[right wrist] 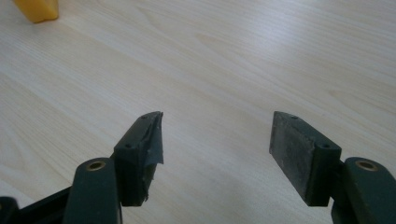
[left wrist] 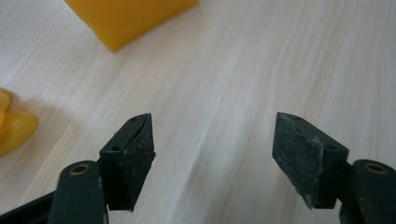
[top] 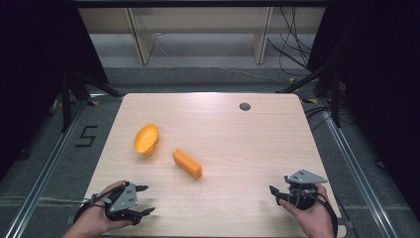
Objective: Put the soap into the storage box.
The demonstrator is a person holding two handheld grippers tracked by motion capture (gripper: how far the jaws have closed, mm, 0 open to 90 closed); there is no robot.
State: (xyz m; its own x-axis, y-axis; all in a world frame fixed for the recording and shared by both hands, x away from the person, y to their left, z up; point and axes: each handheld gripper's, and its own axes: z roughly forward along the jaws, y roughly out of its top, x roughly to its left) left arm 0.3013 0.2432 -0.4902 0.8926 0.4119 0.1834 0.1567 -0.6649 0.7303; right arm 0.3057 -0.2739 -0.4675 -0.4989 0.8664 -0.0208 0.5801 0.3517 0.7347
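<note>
An orange block (top: 187,163) lies near the middle of the wooden table (top: 223,134), and its end fills the top left of the left gripper view (left wrist: 126,18). An orange bowl (top: 146,139) rests tilted to its left; its rim shows at the edge of the left gripper view (left wrist: 14,130). My left gripper (top: 146,199) is at the front left, open, nothing between its jaws (left wrist: 212,149). My right gripper (top: 274,194) is at the front right, open over bare wood (right wrist: 215,149). A corner of the block (right wrist: 38,10) appears far off in the right gripper view.
A small round grey grommet (top: 244,106) sits in the table near its far edge. Dark frames and cables stand on the floor around the table. A white "5" mark (top: 86,136) is on the floor to the left.
</note>
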